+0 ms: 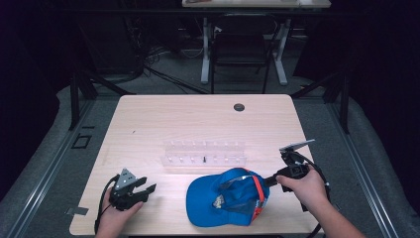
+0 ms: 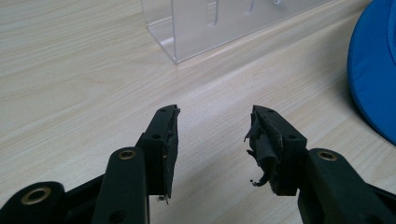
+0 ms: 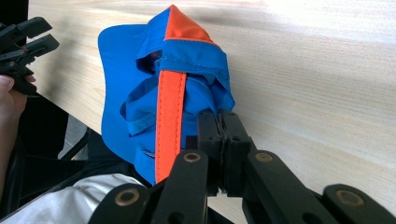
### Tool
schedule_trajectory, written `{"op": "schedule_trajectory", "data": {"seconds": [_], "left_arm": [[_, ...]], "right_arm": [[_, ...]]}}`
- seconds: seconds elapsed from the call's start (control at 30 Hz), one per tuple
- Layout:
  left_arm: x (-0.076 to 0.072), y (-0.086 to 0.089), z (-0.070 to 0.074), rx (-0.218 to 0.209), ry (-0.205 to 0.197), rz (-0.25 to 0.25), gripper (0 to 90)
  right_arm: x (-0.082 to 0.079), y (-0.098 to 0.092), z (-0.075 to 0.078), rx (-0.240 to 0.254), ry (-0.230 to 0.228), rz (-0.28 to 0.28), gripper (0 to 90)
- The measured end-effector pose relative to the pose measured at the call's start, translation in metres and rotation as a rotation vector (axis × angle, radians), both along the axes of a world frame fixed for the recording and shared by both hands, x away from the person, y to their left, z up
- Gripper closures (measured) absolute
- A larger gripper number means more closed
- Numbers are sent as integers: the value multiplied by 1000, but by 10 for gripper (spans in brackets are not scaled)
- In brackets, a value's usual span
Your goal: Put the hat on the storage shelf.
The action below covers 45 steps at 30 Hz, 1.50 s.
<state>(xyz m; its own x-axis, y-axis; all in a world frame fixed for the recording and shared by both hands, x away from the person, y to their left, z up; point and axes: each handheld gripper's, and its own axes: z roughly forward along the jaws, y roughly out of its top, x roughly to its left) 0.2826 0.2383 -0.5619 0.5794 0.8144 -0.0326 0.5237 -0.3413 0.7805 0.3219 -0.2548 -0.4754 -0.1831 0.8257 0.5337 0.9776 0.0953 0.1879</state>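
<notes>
The right gripper (image 3: pixel 219 126) has its jaws pinched tight together on the back edge of the blue cap (image 1: pixel 228 198), just beside the orange strip (image 3: pixel 170 116) that runs over the crown. In the high view that gripper (image 1: pixel 270 181) sits at about four o'clock on the table, with the cap hanging off its tips toward the person's left. The cap lies near the front edge at roughly six o'clock, underside turned up, brim toward eight o'clock and the gripped rear toward two, so its long axis runs slantwise across the front of the table.

The left gripper (image 1: pixel 148 189) rests at about eight o'clock, jaws spread wide with nothing between them; its worn pads (image 2: pixel 261 144) hang above bare wood, well apart from the cap.

Behind the cap, near the table's middle, stands a clear plastic rack (image 1: pixel 204 153). The table (image 1: pixel 148 119) is pale wood with rounded corners and a dark round grommet (image 1: pixel 239 107) at twelve o'clock. Beyond it the room is dim: grey floor, cables, and a dark chair (image 1: pixel 241 49) under a white-legged desk.
</notes>
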Motion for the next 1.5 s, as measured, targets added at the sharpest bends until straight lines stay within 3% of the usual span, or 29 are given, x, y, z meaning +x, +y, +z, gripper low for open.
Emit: {"op": "schedule_trajectory", "data": {"seconds": [0.07,0.23,0.3,0.47,0.73,0.8,0.83,0.97,1.0,1.17,1.23,1.27,1.5], "left_arm": [[0,0,0,-1,1,0,525],[0,-1,0,-4,4,-2,526],[0,-1,0,-4,3,-2,527],[0,0,0,-3,5,-3,531],[0,1,1,-17,1,28,528],[0,2,2,-14,2,31,528],[0,2,2,-14,10,34,528],[0,3,1,-29,4,36,531],[0,3,1,-32,5,31,540],[1,3,1,-50,22,23,562],[1,4,1,-49,27,25,562],[1,5,1,-54,28,27,563],[2,6,1,-72,61,30,578]], "right_arm": [[2,-1,2,2,11,27,890],[2,2,5,-1,-1,16,890],[3,1,7,-8,7,39,890],[3,2,11,16,13,17,892],[4,2,22,21,-13,11,889],[4,0,24,17,-13,40,889],[3,2,24,22,-18,15,889],[2,4,26,17,-27,20,889],[3,3,27,13,-22,43,890],[3,4,30,32,-40,30,891],[4,2,33,33,-40,55,890],[3,3,34,43,-44,32,890],[4,2,43,62,-53,26,891]]}}
